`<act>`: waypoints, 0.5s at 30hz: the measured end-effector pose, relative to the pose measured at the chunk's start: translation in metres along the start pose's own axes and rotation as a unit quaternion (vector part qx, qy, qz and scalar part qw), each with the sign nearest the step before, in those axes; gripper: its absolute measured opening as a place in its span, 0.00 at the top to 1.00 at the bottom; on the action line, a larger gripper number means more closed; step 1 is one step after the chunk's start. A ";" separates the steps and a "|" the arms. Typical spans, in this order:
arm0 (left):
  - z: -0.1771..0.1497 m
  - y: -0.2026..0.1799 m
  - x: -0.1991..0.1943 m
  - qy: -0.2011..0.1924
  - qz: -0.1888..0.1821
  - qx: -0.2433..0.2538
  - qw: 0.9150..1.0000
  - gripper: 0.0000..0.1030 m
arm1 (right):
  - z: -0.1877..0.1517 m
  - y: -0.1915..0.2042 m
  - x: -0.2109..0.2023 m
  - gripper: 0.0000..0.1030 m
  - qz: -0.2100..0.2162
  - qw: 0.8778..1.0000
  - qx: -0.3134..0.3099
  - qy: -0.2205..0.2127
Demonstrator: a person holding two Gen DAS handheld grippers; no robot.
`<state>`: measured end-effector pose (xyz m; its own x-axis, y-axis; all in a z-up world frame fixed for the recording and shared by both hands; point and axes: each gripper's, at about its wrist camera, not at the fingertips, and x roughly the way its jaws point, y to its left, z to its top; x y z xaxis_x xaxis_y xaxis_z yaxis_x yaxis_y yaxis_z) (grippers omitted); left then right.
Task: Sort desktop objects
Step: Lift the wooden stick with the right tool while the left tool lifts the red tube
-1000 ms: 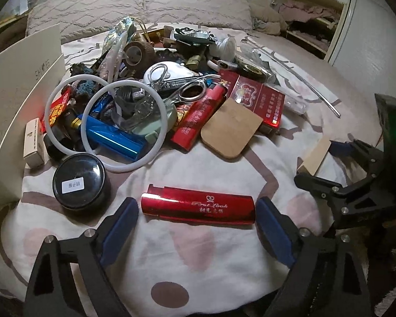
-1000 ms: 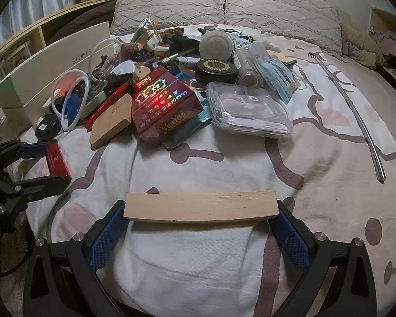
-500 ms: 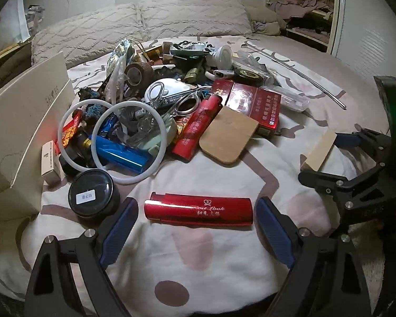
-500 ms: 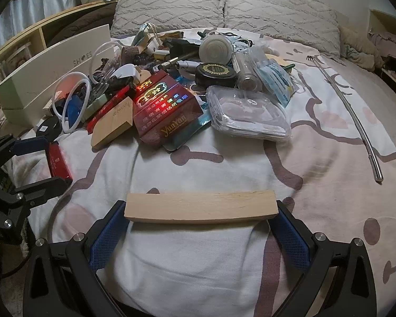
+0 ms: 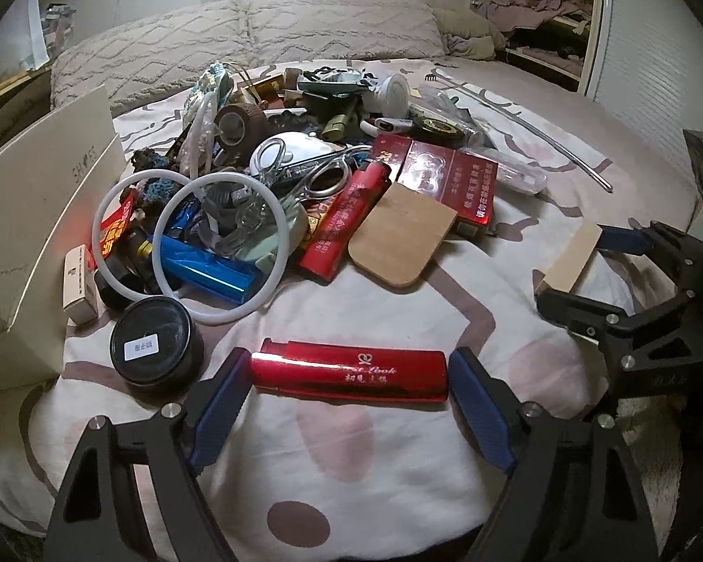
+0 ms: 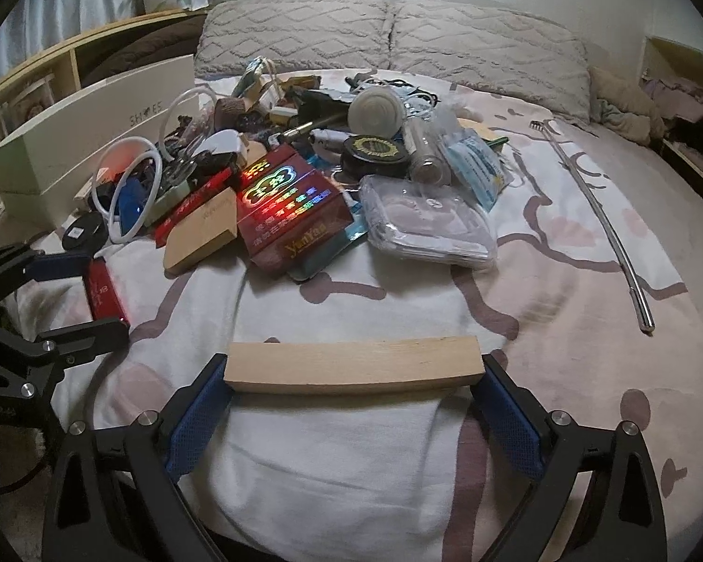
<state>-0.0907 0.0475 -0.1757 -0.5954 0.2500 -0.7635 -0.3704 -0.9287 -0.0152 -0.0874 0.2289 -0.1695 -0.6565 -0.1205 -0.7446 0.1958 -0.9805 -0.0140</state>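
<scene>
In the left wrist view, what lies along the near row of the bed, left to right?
Black round tin → red lighter, between the closing left gripper pads → wood block in the right gripper.

Left gripper (image 5: 349, 372) closing, pads touching red lighter (image 5: 349, 374) ends, on bedspread (image 5: 398, 459)

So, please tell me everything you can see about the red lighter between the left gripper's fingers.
The red lighter is a long, glossy, metallic-looking bar with a heart mark and pale lettering. It lies crosswise between the left gripper, whose jaws are closing on its ends, above the patterned bedsheet.
</scene>
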 end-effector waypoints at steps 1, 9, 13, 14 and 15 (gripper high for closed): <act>0.000 0.000 0.000 -0.001 -0.001 -0.001 1.000 0.18 | 0.000 -0.001 0.000 0.03 0.000 1.000 0.003 -0.001; -0.001 0.000 -0.001 0.000 -0.004 0.002 1.000 0.19 | 0.000 0.001 0.000 0.03 -0.003 1.000 0.000 0.001; -0.002 -0.002 -0.001 0.003 -0.002 0.008 1.000 0.19 | 0.001 0.003 0.001 0.03 -0.004 1.000 -0.006 0.004; -0.002 -0.002 -0.002 0.002 -0.003 0.009 1.000 0.19 | 0.001 0.003 0.001 0.03 -0.005 1.000 -0.007 0.004; -0.003 -0.002 -0.002 0.002 -0.003 0.009 1.000 0.19 | 0.001 0.003 0.001 0.03 -0.005 1.000 -0.007 0.005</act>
<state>-0.0867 0.0476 -0.1755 -0.5897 0.2552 -0.7663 -0.3877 -0.9218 -0.0086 -0.0880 0.2254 -0.1699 -0.6518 -0.1083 -0.7507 0.1994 -0.9794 -0.0318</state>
